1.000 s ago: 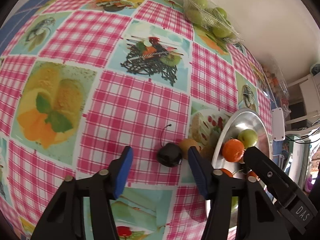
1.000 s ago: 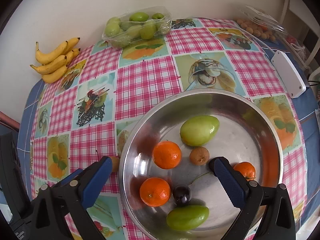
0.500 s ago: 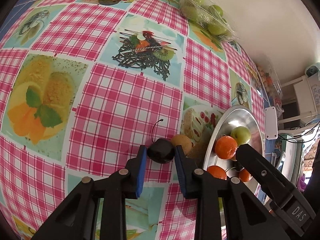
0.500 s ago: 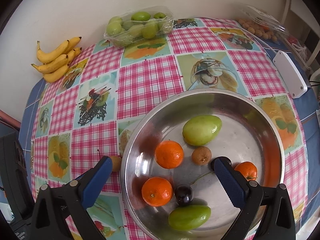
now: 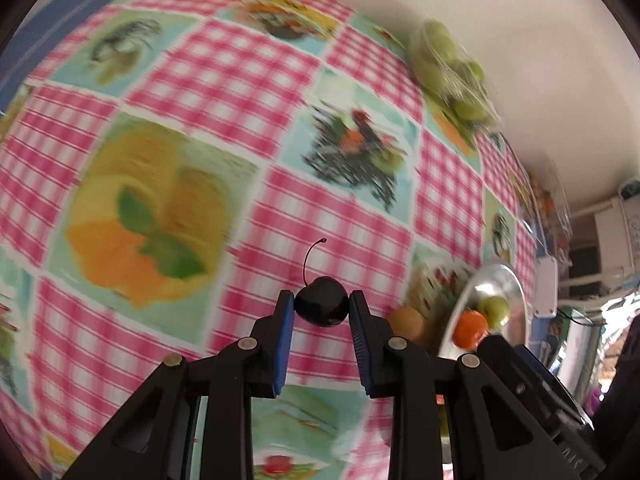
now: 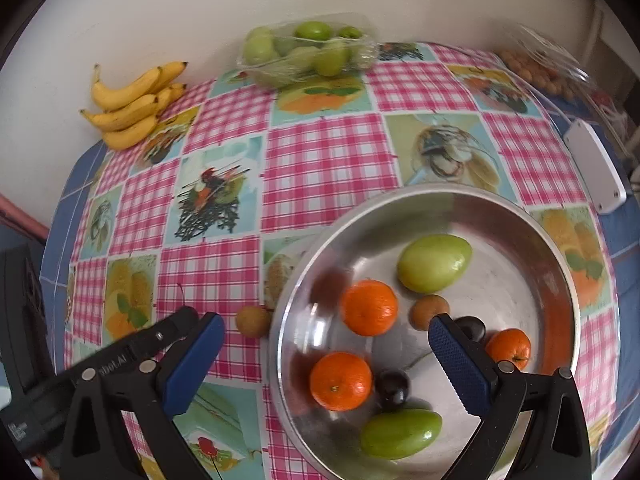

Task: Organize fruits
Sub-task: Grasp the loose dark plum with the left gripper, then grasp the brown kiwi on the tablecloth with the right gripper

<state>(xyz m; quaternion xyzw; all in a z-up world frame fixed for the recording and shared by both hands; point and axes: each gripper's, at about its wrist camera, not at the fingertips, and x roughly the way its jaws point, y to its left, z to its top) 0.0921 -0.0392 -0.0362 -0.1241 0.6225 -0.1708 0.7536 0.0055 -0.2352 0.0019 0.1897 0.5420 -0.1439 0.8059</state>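
While your left tool (image 5: 322, 307) is clamped shut on the dark cherry (image 5: 321, 306), its blue pads pressing both sides and the stem curling up from it, the fruit sits just left of the steel bowl (image 6: 560, 280) and looks barely clear of the desk (image 5: 224, 60). Your right tool (image 6: 326, 354) hangs wide open over the bowl with nothing between its pads. Inside the bowl you already have three oranges, two green fruits, a small brown fruit and two dark cherries, so most of the loose fruit seems gathered. Outside it, one small brown fruit (image 6: 253, 321) lies touching or nearly touching the bowl's left rim, and that, with the cherry you hold, looks like what is left. Well beyond the bowl, by the wall, the bananas (image 6: 132, 108) and the wrapped tray of green fruit (image 6: 308, 52) stay apart; whether they belong to the job I cannot tell.
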